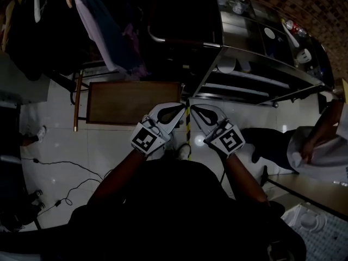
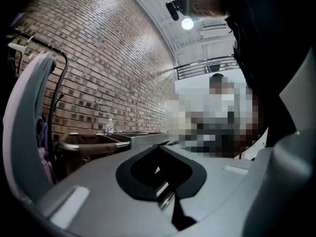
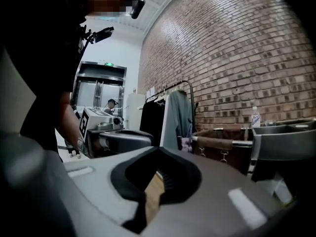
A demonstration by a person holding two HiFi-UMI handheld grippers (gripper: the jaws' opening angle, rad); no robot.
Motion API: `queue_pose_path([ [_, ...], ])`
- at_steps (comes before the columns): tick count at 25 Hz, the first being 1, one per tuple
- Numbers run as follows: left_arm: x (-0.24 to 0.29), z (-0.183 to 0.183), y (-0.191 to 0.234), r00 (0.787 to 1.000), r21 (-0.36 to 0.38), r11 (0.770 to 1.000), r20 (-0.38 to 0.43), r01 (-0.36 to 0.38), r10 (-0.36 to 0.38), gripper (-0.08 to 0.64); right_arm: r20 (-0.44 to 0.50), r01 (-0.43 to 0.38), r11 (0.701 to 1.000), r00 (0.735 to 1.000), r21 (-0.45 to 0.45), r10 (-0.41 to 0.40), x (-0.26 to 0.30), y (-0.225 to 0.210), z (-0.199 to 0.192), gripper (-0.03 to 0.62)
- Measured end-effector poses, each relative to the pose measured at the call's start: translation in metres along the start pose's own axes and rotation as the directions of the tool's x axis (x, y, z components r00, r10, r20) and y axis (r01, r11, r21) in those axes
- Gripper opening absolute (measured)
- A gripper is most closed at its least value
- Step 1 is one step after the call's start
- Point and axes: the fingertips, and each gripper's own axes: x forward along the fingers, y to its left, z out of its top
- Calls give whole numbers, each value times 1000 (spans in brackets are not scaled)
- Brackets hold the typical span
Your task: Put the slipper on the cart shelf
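Head view, looking steeply down in dim light: I hold both tongs close in front of my body, tips nearly touching each other. The left tongs (image 1: 178, 111) are pressed together with nothing between them, and so are the right tongs (image 1: 196, 111). The two gripper views confirm it, each pair of jaws meeting at the tip around an empty dark gap.

A steel cart (image 1: 261, 58) with open shelves stands at 1 o'clock from my tongs. A flat wooden panel (image 1: 133, 102) lies at 10 o'clock, and hanging clothes (image 1: 103, 26) are at 11 o'clock.

I cannot find the slipper in any view, so it is neither held nor on the cart yet.

I expect a slipper to be light, soft and bendy. Pinching the rim of the upper or the heel edge should hold it best, since a grip on the flat sole could slide.
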Motion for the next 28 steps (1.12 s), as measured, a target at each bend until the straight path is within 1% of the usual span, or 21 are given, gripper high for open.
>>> queue_pose_path([
  [5,-18,-2,-10,999,3,999,-21,-48,48,0,11,-34,999,999,26,34,2,17,-3,0],
  [9,-36,-4,-12,997,7,998,-37,-63,63,0,13,-58,998,998,33,57,10,31,-2,0],
  [14,-61,-6,4,997,-2,998,-40,-70,70,0,11,-58,997,998,41,58,34,46,0,0],
  [17,-77,-10,18,998,1,999,-39,-46,46,0,18,-54,998,998,32,54,54,57,4,0],
  [22,-106,-9,46,999,8,1000,-35,9,-8,0,39,22,999,999,40,-23,89,68,15,0],
  [24,-118,-7,56,999,-2,1000,-29,28,-28,0,43,47,998,998,51,-49,101,75,17,0],
  [28,-138,-5,70,999,-11,999,-16,51,-52,0,44,70,996,996,51,-73,119,88,23,0],
])
